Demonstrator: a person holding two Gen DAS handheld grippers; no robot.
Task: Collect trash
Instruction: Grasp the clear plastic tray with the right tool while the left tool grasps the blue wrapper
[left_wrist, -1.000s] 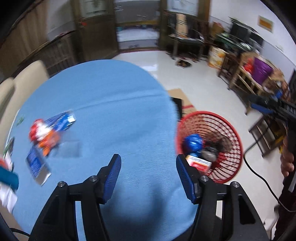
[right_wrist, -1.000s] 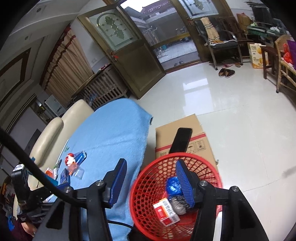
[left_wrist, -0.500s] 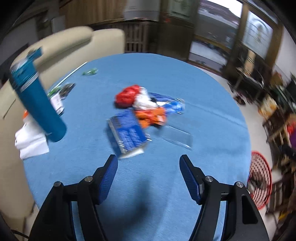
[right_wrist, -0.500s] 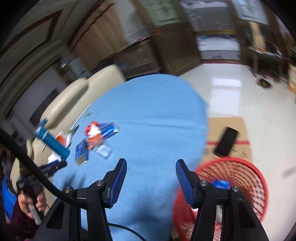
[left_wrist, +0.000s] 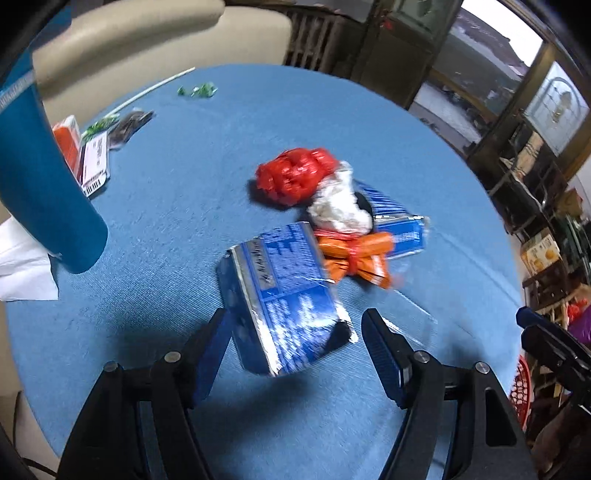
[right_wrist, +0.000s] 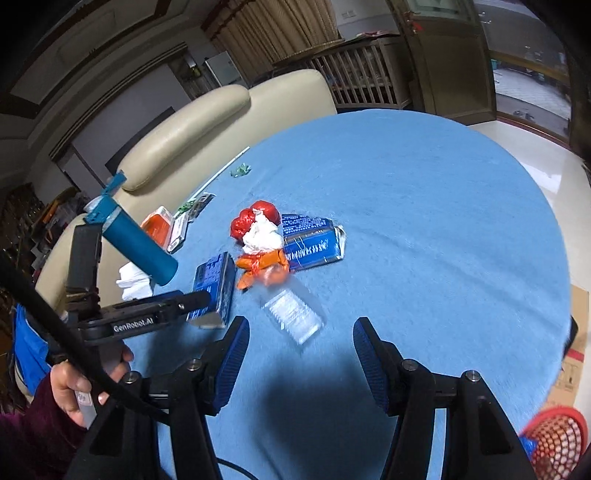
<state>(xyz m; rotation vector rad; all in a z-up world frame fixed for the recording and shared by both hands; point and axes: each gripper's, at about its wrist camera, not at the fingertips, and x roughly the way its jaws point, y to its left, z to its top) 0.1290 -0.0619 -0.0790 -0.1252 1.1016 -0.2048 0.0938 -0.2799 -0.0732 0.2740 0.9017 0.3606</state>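
A heap of trash lies on the blue round table (left_wrist: 184, 184): a blue foil box (left_wrist: 280, 295), an orange wrapper (left_wrist: 354, 254), crumpled white paper (left_wrist: 340, 206), a red bag (left_wrist: 295, 177) and a second blue packet (left_wrist: 402, 229). My left gripper (left_wrist: 295, 354) is open, its fingers either side of the near end of the blue foil box (right_wrist: 218, 284). My right gripper (right_wrist: 299, 365) is open and empty, just short of a clear plastic wrapper (right_wrist: 295, 314). The red mesh bin (right_wrist: 554, 439) stands on the floor at the right.
A teal bottle (left_wrist: 40, 177) stands left on the table, with white tissue (left_wrist: 22, 266), an orange-and-white box (left_wrist: 88, 155) and small green wrappers (left_wrist: 195, 90) behind it. A cream sofa (right_wrist: 207, 125) backs the table. A cardboard box (right_wrist: 574, 354) lies on the floor.
Both grippers swung from the red bin toward the trash heap and moved in close. The left gripper's fingers now flank the blue foil box; both stay open.
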